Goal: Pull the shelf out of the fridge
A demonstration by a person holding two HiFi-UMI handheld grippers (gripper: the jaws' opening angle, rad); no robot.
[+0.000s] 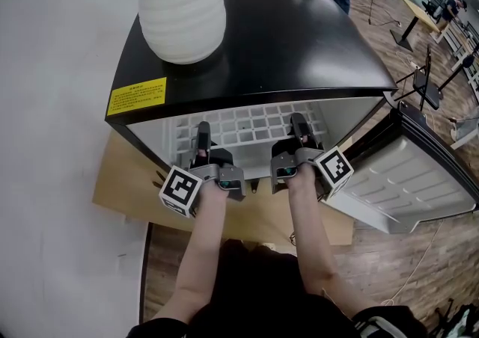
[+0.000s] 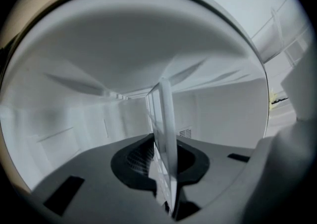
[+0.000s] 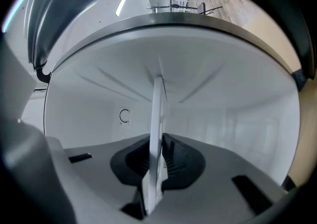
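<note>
Left claw (image 1: 202, 140), right claw (image 1: 298, 133) pinched on shelf (image 1: 254, 121) front edge, my 7 and 5 o'clock. Grip set; next: even, level pull from fridge (image 1: 299, 45).

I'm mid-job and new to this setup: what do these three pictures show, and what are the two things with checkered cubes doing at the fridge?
No robot arm here: a person holds a claw tool in each hand. The head view looks down from the person's head: the left claw and right claw reach into a small black-topped fridge whose door stands open at the right. A white ribbed vase stands on top. The cubes are part of the claws. The other two pictures come from cameras riding on each claw, looking along its jaws. Each shows the white grid shelf edge-on, clamped between dark pads. So both claws are shut on the shelf, which sits inside the fridge, not yet pulled out.
</note>
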